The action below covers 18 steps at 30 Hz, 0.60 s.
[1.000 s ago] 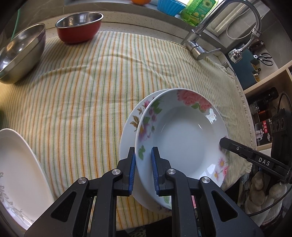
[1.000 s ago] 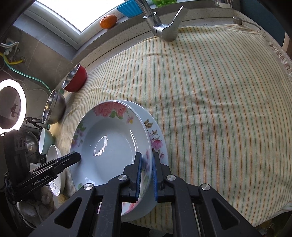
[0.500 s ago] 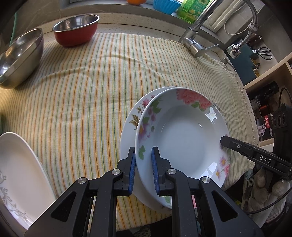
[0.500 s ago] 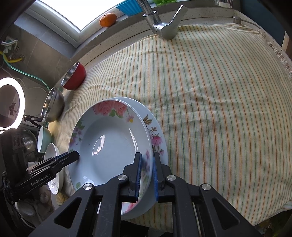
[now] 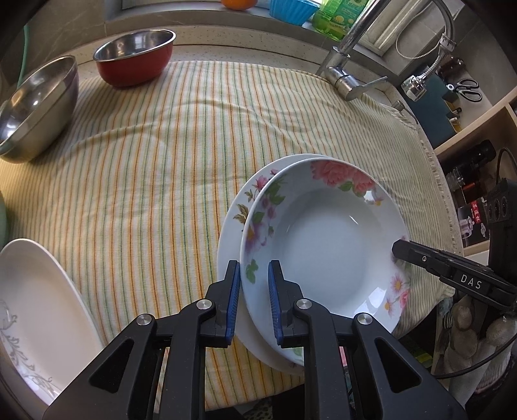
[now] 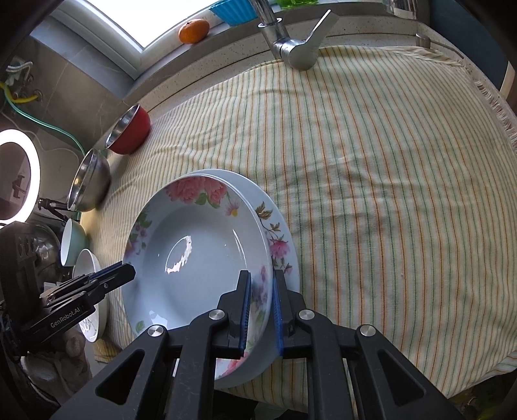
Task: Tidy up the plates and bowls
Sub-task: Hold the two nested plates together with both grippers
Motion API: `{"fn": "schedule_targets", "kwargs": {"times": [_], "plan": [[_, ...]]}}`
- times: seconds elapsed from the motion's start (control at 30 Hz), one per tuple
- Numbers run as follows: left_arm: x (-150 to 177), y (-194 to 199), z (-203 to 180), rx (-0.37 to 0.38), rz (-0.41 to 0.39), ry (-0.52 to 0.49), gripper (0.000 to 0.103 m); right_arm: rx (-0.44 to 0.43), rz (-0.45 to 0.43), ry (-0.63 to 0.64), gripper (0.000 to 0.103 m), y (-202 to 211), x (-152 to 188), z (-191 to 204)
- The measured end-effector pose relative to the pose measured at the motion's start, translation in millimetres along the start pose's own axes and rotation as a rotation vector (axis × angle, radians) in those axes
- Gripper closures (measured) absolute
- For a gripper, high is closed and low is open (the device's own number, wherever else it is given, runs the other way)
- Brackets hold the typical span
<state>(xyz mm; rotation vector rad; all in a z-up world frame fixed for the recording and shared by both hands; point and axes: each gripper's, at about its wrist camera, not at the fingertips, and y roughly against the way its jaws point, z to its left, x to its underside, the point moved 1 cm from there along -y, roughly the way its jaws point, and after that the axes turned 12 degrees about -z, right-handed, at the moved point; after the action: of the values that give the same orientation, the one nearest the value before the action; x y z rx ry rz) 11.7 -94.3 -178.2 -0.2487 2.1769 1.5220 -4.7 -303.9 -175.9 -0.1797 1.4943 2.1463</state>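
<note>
Home kitchen: faucet (image 5: 347,77), steel bowl (image 5: 35,106)

Striped cloth (image 5: 161,168) covers table, wrinkled, fringe along one edge. Chrome tap (image 5: 349,74) stands at far edge of cloth, lever (image 6: 320,29) tilted up. Orange (image 6: 194,30) sits on windowsill beside blue ribbed cup (image 5: 290,11); green bottle (image 5: 336,19) next to cup. Scissors (image 5: 465,89) hang on wall near shelf unit (image 5: 484,135). Lit ring light (image 6: 22,181) stands beside table, green hose (image 6: 48,126) behind it.
</note>
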Motion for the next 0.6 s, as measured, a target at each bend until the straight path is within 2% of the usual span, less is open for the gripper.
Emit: {"fn": "schedule_targets", "kwargs": {"times": [0.33, 0.47, 0.6], "plan": [[0.1, 1.3, 1.2, 0.006, 0.0, 0.007, 0.088, 0.024, 0.004, 0.028, 0.09, -1.5, -0.9, 3.8], [-1.4, 3.3, 0.2, 0.008, -0.007, 0.009, 0.088, 0.039, -0.005, 0.038, 0.084, -0.8, -4.4, 3.9], [-2.4, 4.8, 1.0, 0.014, -0.011, 0.017, 0.088, 0.037, -0.009, 0.038, 0.084, 1.1, -6.1, 3.9]]}}
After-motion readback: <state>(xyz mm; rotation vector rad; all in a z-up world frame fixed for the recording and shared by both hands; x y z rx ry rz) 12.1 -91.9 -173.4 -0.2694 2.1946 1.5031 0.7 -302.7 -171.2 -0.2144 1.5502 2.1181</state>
